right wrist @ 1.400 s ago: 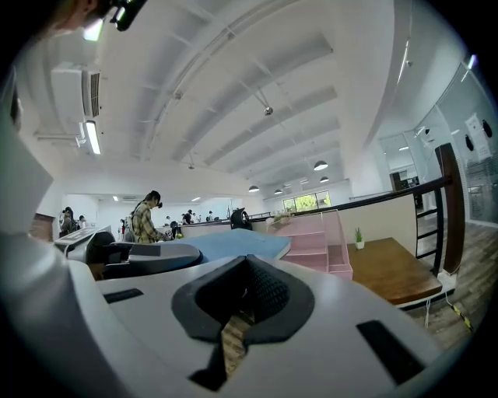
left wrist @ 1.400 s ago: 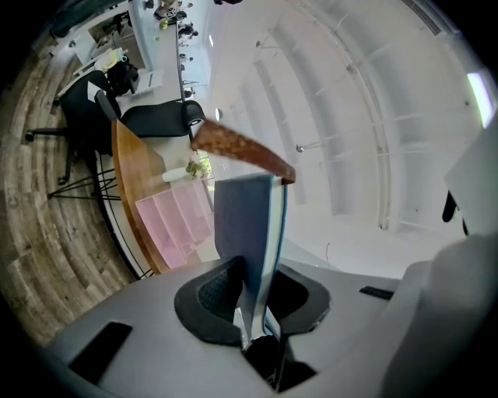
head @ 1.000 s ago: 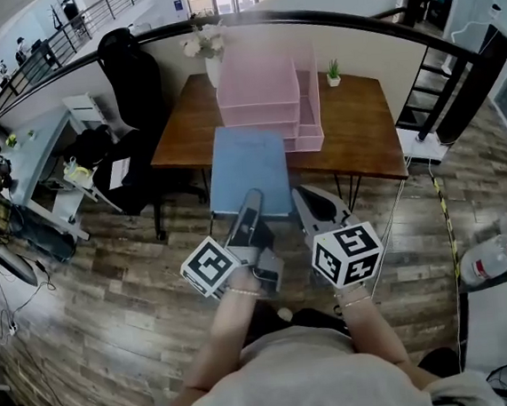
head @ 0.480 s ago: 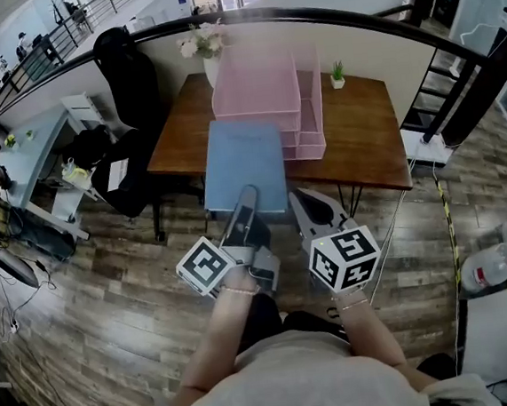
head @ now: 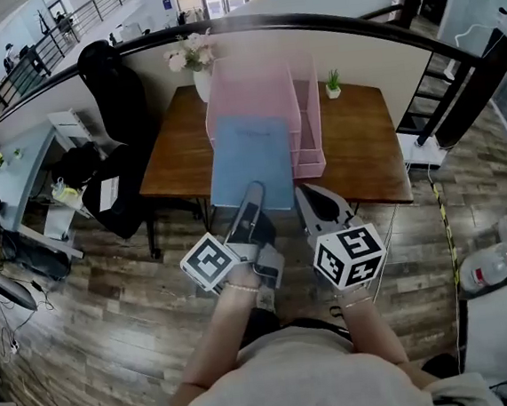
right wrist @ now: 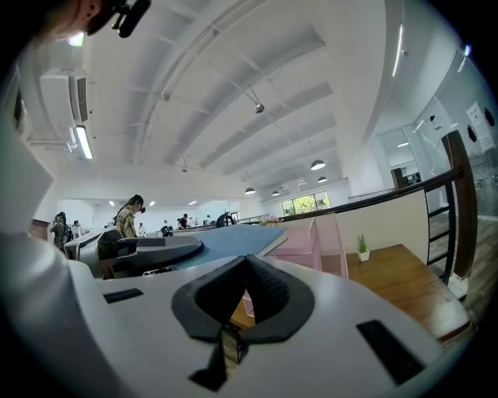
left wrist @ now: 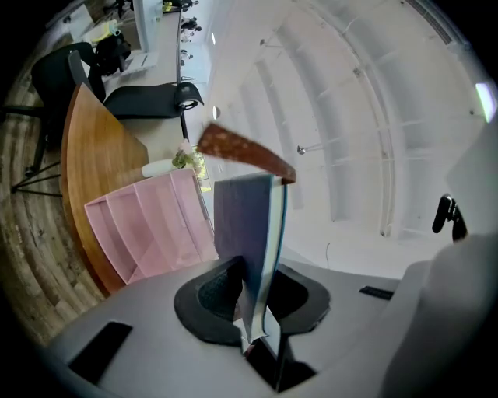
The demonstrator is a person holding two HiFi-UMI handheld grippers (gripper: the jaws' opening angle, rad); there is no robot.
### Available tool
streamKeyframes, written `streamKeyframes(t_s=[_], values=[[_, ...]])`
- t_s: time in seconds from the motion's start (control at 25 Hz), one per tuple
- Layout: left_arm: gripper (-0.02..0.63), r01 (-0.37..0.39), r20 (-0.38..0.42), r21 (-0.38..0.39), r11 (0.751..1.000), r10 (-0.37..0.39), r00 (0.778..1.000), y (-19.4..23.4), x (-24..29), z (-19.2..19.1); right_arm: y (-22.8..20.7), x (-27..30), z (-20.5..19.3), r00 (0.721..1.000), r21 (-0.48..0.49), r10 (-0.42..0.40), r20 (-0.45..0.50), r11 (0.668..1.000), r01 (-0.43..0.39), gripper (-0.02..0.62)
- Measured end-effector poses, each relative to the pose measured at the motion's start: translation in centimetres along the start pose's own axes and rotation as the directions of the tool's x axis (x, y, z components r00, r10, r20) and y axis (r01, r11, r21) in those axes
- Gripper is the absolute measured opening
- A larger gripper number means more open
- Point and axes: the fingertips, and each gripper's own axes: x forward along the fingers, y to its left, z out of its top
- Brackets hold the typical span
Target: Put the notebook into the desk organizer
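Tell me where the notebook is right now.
Head view, centre: the notebook is clamped at its near edge in the left gripper, its far end in front of the pink desk organizer.

Dark plank floor [head: 98,346]; brown desk [head: 358,134] against a curved cream partition [head: 373,52] topped by a black rail; black chair [head: 108,87] left; stairs [head: 438,86] right; white beamed ceiling [right wrist: 233,93], round lamps [right wrist: 317,165] lit.

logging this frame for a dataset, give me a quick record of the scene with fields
notebook: blue, held level, not yet in the desk organizer
left gripper: shut on the notebook's near edge
right gripper: empty, jaws together
desk organizer: pink, tiered trays, on the wooden table
also on table: flower vase, small potted plant
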Motion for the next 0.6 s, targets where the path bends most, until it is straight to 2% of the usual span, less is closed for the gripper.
streamKeyframes(t_s=[0.32,0.6], values=[[0.075,0.019,-0.031,-0.037,0.999,-0.020,0.999,2.2,4.4,3.4,-2.4,4.4,1.2,0.998,-0.004,-0.064,0.020,0.998,0.064,0.009],[0.075,0.003,-0.067,-0.063,0.998,-0.007,0.998,4.9,6.9,5.4,-3.4,7.8,1.6,0.994,-0.011,-0.103,0.025,0.995,0.103,0.009]])
